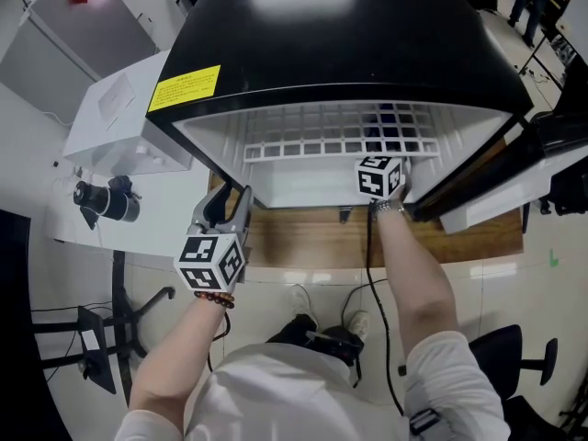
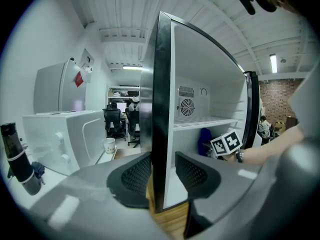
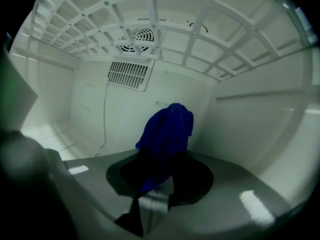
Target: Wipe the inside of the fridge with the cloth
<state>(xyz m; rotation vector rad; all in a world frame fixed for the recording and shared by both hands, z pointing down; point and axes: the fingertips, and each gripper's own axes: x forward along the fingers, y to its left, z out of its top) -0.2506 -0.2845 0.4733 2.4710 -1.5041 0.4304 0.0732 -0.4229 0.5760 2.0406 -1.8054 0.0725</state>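
The left gripper (image 2: 162, 171) stands at the front left corner of the fridge (image 1: 349, 35). Its fingers (image 2: 134, 173) are clamped on the front edge of the fridge's left side wall (image 2: 161, 109), one finger on the black outer face and the other on the white inner face. Below these fingers lies the wooden tabletop (image 1: 303, 242) that carries the fridge.

The right gripper (image 3: 160, 171) reaches into the open fridge, under the white wire shelf (image 3: 165, 29), which spans above its fingers. Those fingers (image 3: 195, 176) are closed on the blue cloth (image 3: 167, 129). The cloth is bunched and rises out from between them, ahead of the fingers and towards the white back wall (image 3: 180, 94). Whether the cloth touches that wall cannot be told.

Beyond the cloth and up to the left of the right fingers are a slotted grille (image 3: 129, 74) and a round fan vent (image 3: 142, 34). The fridge door (image 1: 478, 168) stands open, off to the right of the right gripper.
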